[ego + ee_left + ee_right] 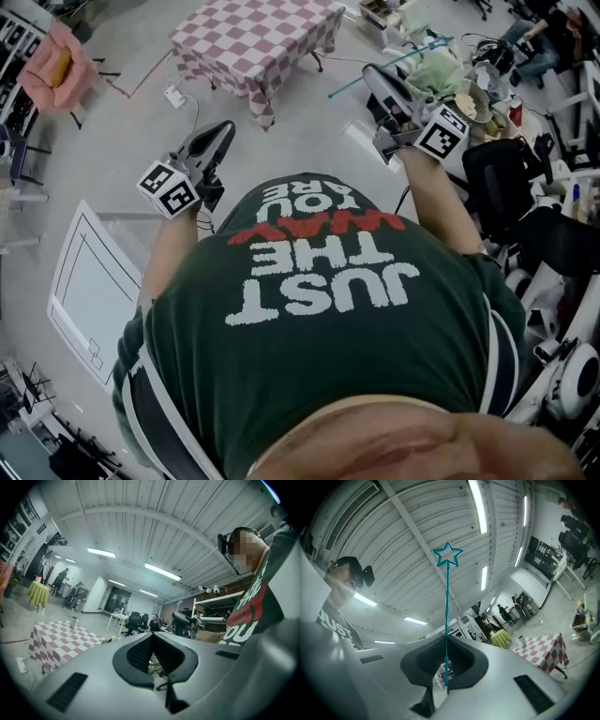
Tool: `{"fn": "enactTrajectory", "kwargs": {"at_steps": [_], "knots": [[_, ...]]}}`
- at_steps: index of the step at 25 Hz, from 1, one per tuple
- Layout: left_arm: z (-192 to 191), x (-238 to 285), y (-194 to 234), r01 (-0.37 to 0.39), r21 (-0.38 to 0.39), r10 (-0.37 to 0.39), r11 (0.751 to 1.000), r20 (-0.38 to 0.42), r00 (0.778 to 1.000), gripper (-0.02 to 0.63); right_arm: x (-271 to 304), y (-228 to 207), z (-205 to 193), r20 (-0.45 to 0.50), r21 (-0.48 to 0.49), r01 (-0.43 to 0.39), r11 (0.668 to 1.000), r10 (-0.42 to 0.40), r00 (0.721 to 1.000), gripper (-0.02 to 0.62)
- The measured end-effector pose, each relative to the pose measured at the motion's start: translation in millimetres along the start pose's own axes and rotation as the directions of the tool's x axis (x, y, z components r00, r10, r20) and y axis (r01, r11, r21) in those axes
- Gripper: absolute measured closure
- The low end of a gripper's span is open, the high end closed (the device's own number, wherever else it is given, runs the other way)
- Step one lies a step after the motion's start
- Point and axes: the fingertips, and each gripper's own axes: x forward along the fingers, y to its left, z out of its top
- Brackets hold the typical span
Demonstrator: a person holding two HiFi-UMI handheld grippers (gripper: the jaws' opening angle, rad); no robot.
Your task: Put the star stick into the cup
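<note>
The right gripper (pixel 446 660) has its jaws pinched shut on the low end of the star stick (pixel 446 602), held up in the air. The stick looks thin, light and easy to bend, so the low end seems the best place to hold it. It runs long and straight, with the star pointing at the ceiling (pixel 408 522). The left gripper (pixel 153 656) has its jaws closed on nothing. I see no cup.

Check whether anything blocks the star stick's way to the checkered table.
Nothing visible does. The right gripper is shut on the star stick, and only bare floor lies between it and the checkered table. No cup can be made out for certain on that table.
</note>
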Motion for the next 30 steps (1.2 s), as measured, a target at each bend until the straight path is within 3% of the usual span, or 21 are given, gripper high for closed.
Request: {"fn": "enactTrajectory", "kwargs": {"at_steps": [9,14,21,30], "knots": [[-3,19,22,0.008,-0.033,-0.008,0.999,-0.016,1.000,0.595,3,-25,-4,-0.005,0.018,0.029,0.999,-0.029,1.000,0.554],[-3,31,69,0.057,-0.035,-0.057,0.998,-0.016,0.998,0.595,33,-52,-8,-0.012,0.011,0.064,0.998,-0.063,0.998,0.554],[18,40,193,0.114,-0.075,-0.113,0.991,0.010,0.994,0.595,136,-108,-22,-0.012,-0.013,0.099,0.995,-0.099,0.995,0.554],[93,44,401,0.171,-0.073,-0.170,0.983,0.010,0.985,0.595,326,-193,-37,0.000,-0.012,0.125,0.992,-0.125,0.992,0.554]]}}
